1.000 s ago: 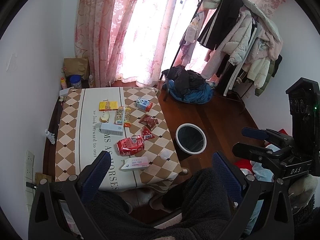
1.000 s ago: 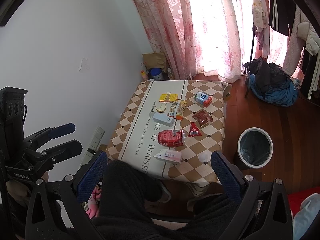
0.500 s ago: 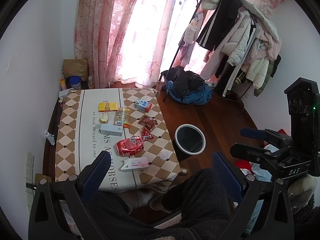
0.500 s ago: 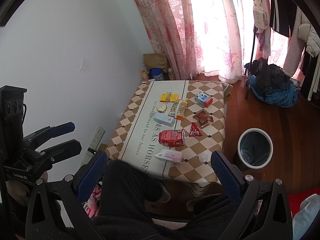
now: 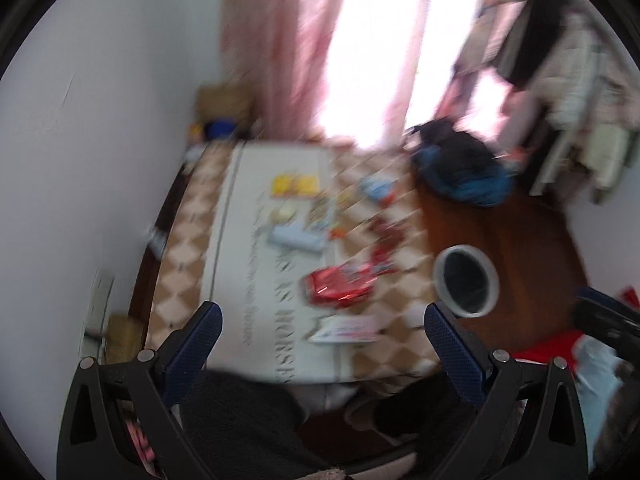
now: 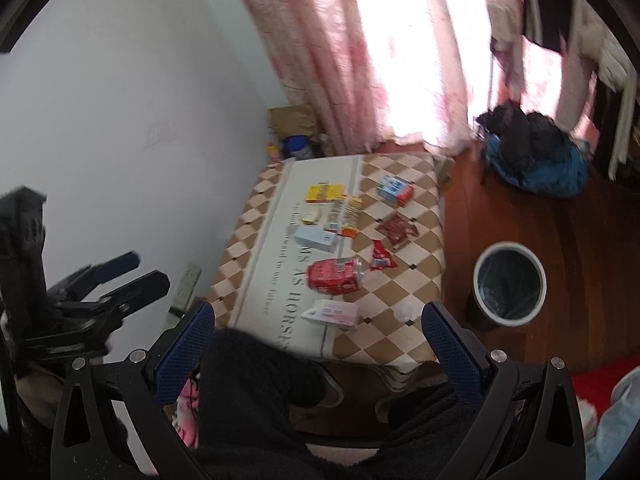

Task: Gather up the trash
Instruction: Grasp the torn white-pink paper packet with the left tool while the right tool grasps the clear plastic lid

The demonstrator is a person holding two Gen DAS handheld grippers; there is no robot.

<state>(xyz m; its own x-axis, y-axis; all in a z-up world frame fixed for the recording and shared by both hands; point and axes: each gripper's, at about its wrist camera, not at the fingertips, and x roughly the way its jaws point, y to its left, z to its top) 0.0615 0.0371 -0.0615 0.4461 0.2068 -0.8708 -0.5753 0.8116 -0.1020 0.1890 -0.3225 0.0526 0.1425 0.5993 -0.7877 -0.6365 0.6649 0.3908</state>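
Room: pink curtains (image 6: 360, 60), wooden floor.
Desk (image 6: 404, 280): checked cloth, litter on it.
Red can (image 6: 335, 275): crushed, mid-desk, ahead of both tools.
Bin (image 6: 509, 285): on the floor beside the desk.
Left tool (image 5: 320, 340): wide apart, empty.
Right tool (image 6: 318, 338): wide apart, empty.

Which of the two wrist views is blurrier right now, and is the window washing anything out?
Left wrist view: heavily motion-smeared, so the red can and bin lose their edges, and the window is blown out white. Right wrist view: much sharper on the table, where the can's outline stays crisp, with mild smear on the curtain and fisheye bending toward the edges.
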